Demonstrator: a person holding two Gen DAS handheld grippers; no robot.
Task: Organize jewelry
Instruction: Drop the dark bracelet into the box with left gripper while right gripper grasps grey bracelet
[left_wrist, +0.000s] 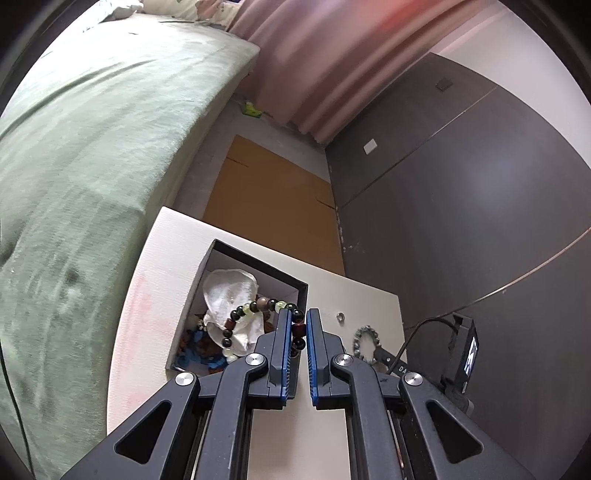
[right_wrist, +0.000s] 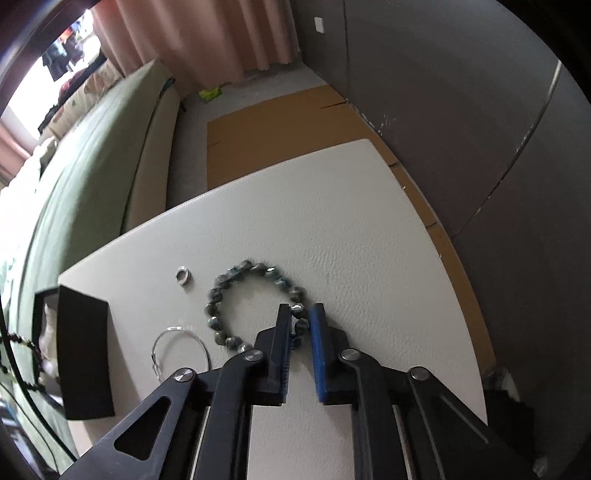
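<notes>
My left gripper (left_wrist: 297, 314) is shut on a bracelet of dark, red and pale green beads (left_wrist: 255, 306), which hangs over an open black box (left_wrist: 258, 258). White cloth (left_wrist: 229, 291) and other jewelry lie in that box. In the right wrist view, my right gripper (right_wrist: 301, 308) points down at the white table (right_wrist: 332, 221), shut on a grey-blue bead bracelet (right_wrist: 221, 288) whose ring rests on the surface. That bracelet (left_wrist: 364, 332) also shows in the left wrist view, to the right of my left fingers.
A small silver ring (right_wrist: 183, 276) and a thin wire bangle (right_wrist: 177, 347) lie on the table left of the grey bracelet. The black box (right_wrist: 85, 350) stands at the table's left end. A green bed (left_wrist: 92, 147) runs alongside, and brown cardboard (left_wrist: 273, 192) covers the floor beyond.
</notes>
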